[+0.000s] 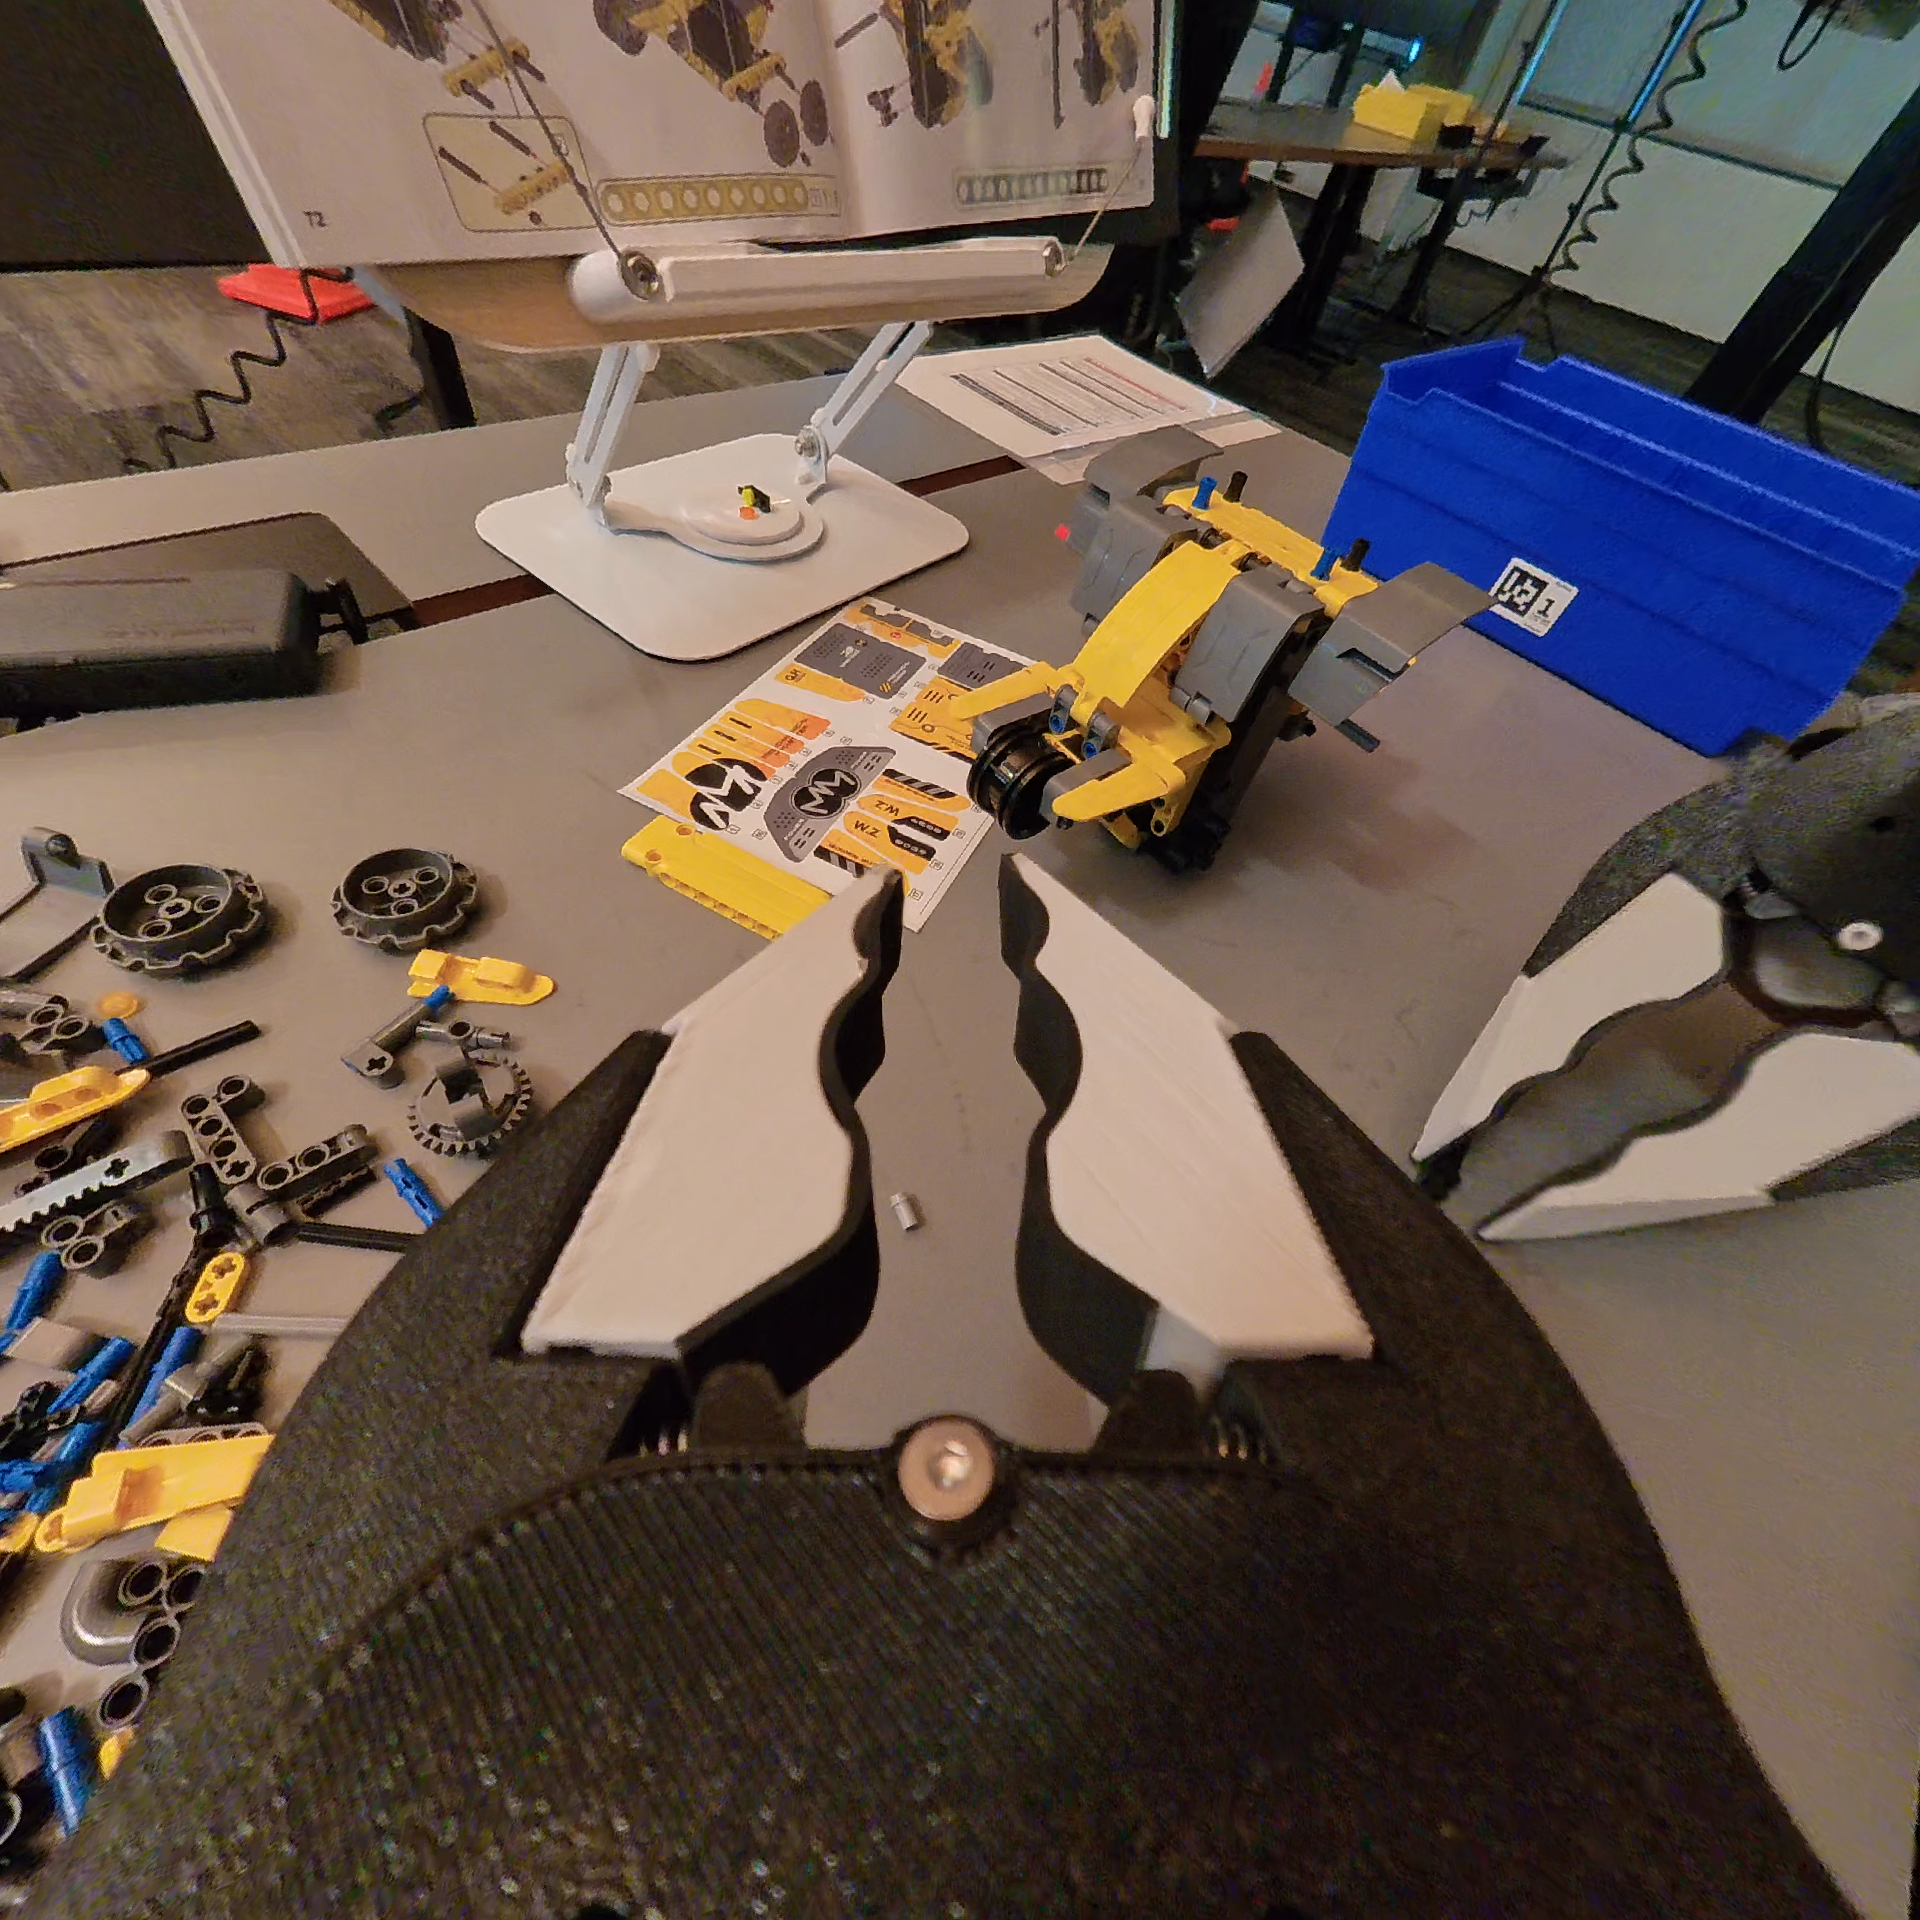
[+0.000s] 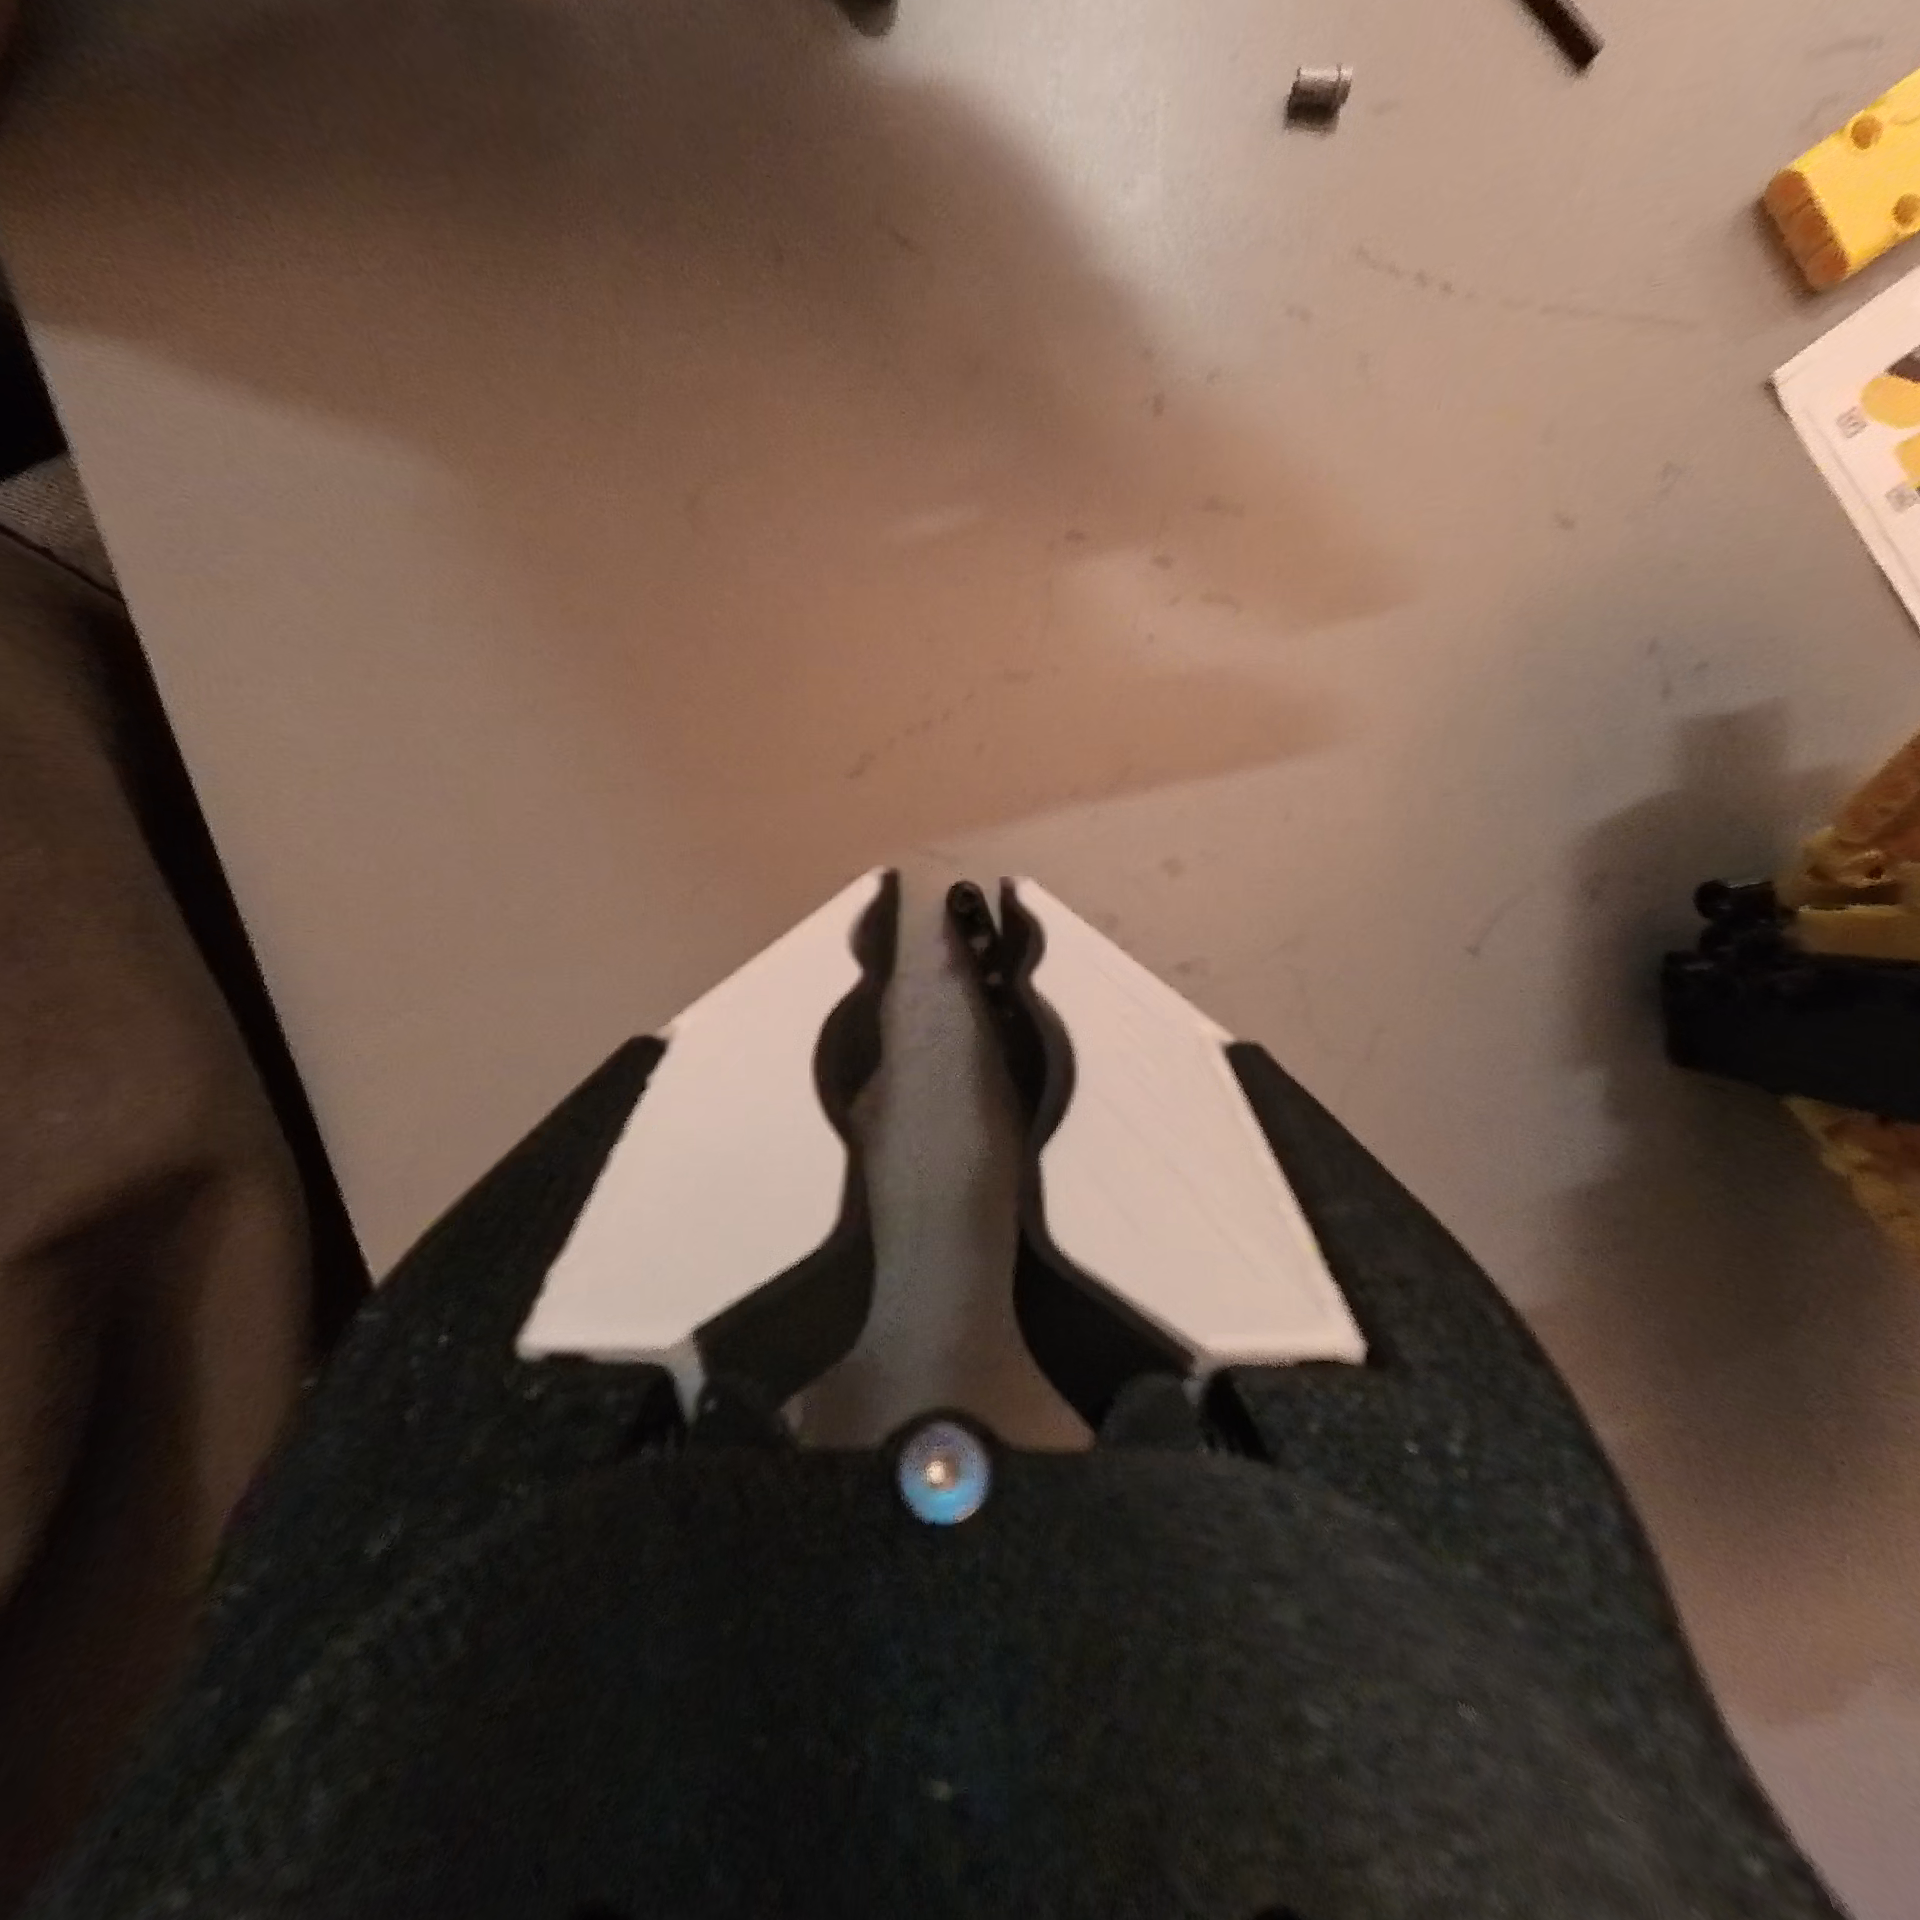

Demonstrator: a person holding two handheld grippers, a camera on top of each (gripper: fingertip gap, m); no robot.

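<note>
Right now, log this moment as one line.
left tool: open, empty | right tool: open, small black pin against one finger | yellow-grey brick model: untouched

Matt grey surface [image 1: 436, 748], faintly scuffed. Glossy paper sticker sheet [image 1: 800, 769]. Smooth, shiny plastic model [image 1: 1174, 675] and blue bin [image 1: 1621, 540]. Rough, grainy black gripper shell; smooth white fingers [image 1: 727, 1143].

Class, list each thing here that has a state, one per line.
Left gripper: open, empty.
Right gripper: open, small black pin against one finger.
Model: partly built, on table.
Blue bin: upright, contents hidden.
Booklet: open on stand.
</note>
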